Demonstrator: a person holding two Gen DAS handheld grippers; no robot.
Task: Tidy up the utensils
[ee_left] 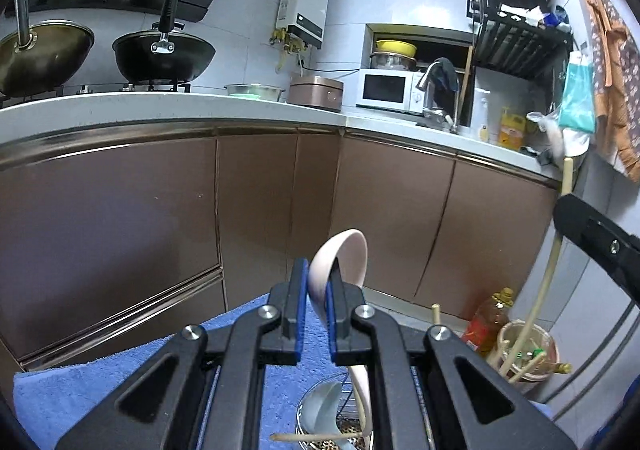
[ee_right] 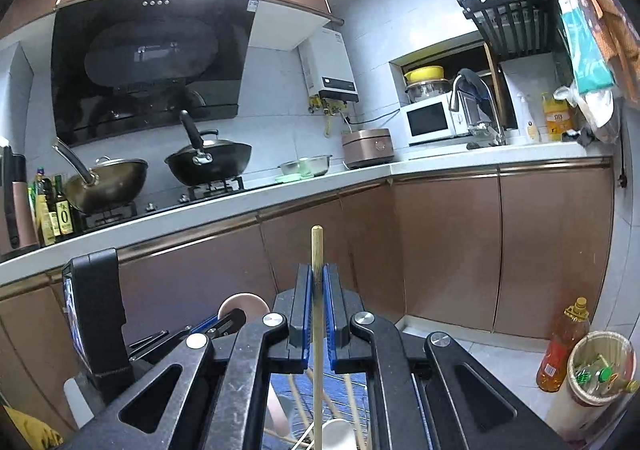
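Utensils in both grippers, held above a wire rack. From the left wrist view: left gripper (ee_left: 317, 282) clamped on a pale pink spoon (ee_left: 340, 254), blue pads pressed to either side of the handle just below the bowl, bowl raised above the fingertips, handle running down behind the linkage toward the wire utensil rack (ee_left: 340, 410). Below, in the rack, a white spoon (ee_left: 320, 406) lying tilted and a wooden chopstick (ee_left: 312, 437) laid across. Blue towel (ee_left: 120, 382) spread under the rack. At far right, part of the right gripper (ee_left: 600, 246), dark and angled, with a pale chopstick beside it. Brown cabinet doors (ee_left: 260, 190) and a white countertop (ee_left: 200, 106) behind.

From the right wrist view: right gripper (ee_right: 317, 290) closed tight on a wooden chopstick (ee_right: 317, 250), stick upright, tip sticking well above the fingertips, shaft passing down between the pads toward the wire rack (ee_right: 344, 406). More chopsticks leaning in the rack, plus a white spoon (ee_right: 338, 434). At left, the left gripper (ee_right: 224, 324) with the pink spoon bowl (ee_right: 244, 306) showing above it. Two woks (ee_right: 208, 162) on the stove beyond.
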